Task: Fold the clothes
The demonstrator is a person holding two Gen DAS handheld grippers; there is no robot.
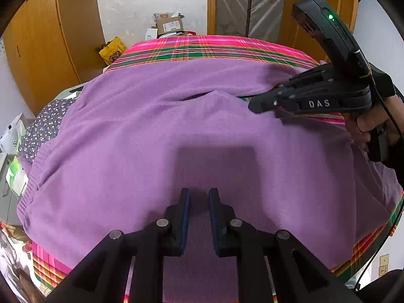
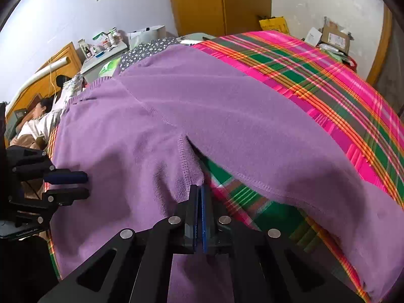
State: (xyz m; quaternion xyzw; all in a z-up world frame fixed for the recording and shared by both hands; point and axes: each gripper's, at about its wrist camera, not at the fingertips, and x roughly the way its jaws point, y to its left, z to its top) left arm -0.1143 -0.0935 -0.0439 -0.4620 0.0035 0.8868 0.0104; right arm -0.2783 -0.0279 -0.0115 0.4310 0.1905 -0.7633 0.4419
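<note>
Left wrist: purple sweater (image 1: pixel 176 131) flat, hem leftward

Bright, even indoor light in both views. The left gripper (image 1: pixel 199 194) casts a soft-edged square shadow on the purple garment (image 1: pixel 151 131). Strong fisheye bending and black vignette at the corners.

Orange-brown wooden wardrobe (image 1: pixel 43 50) stands against a white wall (image 1: pixel 149 2), its plaster patchy. A cardboard box (image 1: pixel 169 24) and a yellow bag (image 1: pixel 112 50) sit beyond the bed. Pale wall (image 2: pixel 83 12) carries stickers. A white bedside cabinet (image 2: pixel 106 55) holds bottles. Wooden headboard (image 2: pixel 43 80) at left.
</note>
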